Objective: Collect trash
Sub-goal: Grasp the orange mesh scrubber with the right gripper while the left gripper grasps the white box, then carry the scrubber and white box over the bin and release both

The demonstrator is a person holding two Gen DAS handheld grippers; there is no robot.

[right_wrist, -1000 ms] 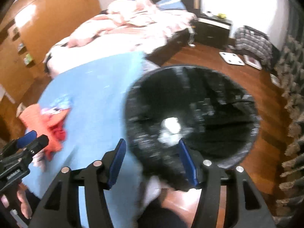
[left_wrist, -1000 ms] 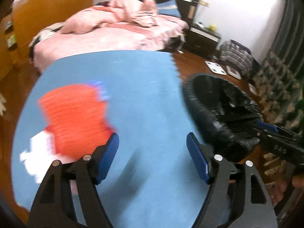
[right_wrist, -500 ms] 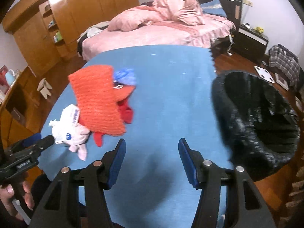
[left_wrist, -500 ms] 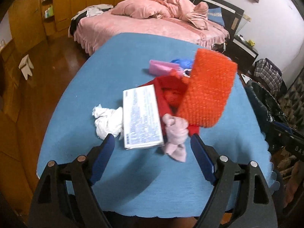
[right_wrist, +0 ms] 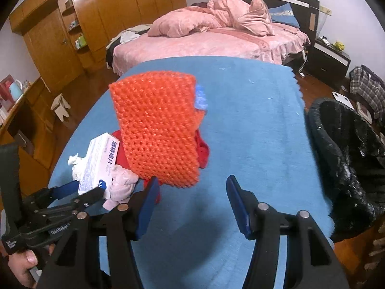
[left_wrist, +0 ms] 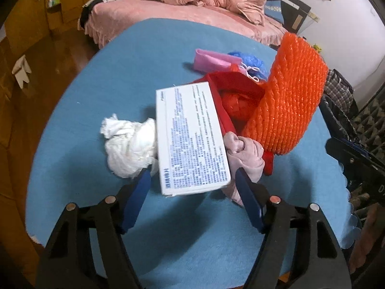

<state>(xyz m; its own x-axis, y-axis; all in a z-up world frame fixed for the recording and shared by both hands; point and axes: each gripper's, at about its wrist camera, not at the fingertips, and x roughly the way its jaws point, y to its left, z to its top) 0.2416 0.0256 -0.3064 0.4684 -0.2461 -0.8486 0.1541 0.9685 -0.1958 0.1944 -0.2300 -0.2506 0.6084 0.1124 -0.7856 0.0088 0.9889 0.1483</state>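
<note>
A pile of trash lies on the blue-covered table [left_wrist: 144, 60]: a white printed box [left_wrist: 192, 137], a white tissue wad [left_wrist: 127, 144], a pink crumpled wad [left_wrist: 245, 154], a red bag [left_wrist: 231, 89] and orange bubble wrap [left_wrist: 288, 96]. My left gripper [left_wrist: 192, 172] is closing, and the box's near end sits between its blue pads, which do not visibly press on it. The right wrist view shows that left gripper [right_wrist: 79, 190] straddling the box [right_wrist: 101, 159]. My right gripper [right_wrist: 192, 183] hangs open over bare cloth just below the orange bubble wrap [right_wrist: 156, 130], holding nothing.
A black-lined trash bin [right_wrist: 349, 163] stands off the table's right edge. Small pink [left_wrist: 211, 60] and blue [left_wrist: 252, 60] items lie behind the pile. Beyond the table are a pink bed [right_wrist: 216, 41], wooden wardrobes [right_wrist: 84, 24], a small stool [right_wrist: 60, 106] and a nightstand [right_wrist: 329, 60].
Both views swung away from the bin toward the trash pile. My left gripper came down onto the white box and its jaws narrowed around it. My right gripper shifted left to the orange wrap.
</note>
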